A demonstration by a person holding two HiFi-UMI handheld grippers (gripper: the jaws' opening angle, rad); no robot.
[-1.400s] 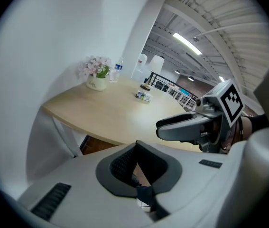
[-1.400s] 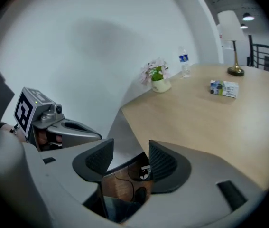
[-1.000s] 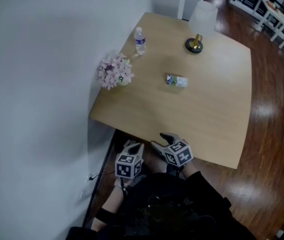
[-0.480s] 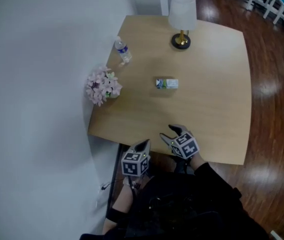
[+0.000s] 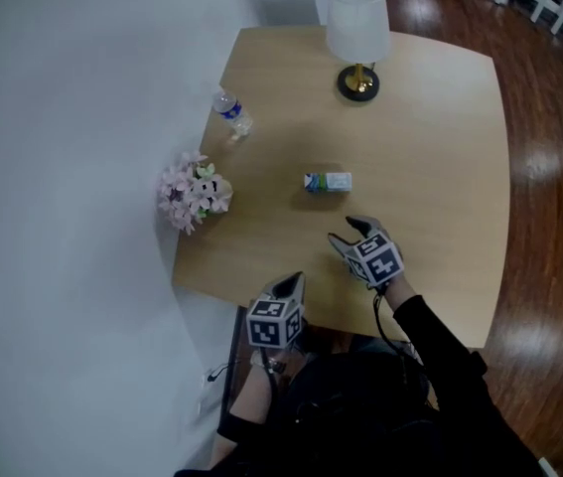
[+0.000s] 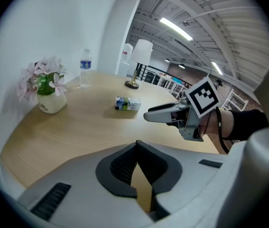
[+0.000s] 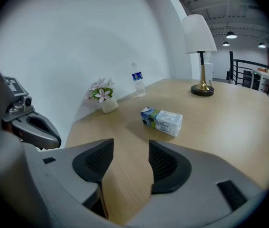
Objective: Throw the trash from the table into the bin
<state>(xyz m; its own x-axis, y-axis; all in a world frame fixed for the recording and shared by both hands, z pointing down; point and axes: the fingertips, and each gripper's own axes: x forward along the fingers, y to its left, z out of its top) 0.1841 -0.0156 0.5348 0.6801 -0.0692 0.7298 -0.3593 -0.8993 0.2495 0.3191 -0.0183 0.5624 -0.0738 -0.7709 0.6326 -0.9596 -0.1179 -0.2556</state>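
A small white carton with blue and green print lies on its side in the middle of the wooden table. My right gripper hangs over the table's near part, a short way in front of the carton, and points at it. Its jaws stand open with nothing between them. My left gripper is at the table's near edge, left of and behind the right one. Its jaws are shut, tips touching, and hold nothing. In the left gripper view the carton lies ahead, with the right gripper beside it.
A water bottle and a pot of pink flowers stand along the table's left edge by the white wall. A lamp with a white shade stands at the far side. Dark wood floor lies to the right. No bin is in view.
My right gripper has moved forward from the near edge out over the table toward the carton. The left gripper has come up to the near edge. The head view has shifted closer.
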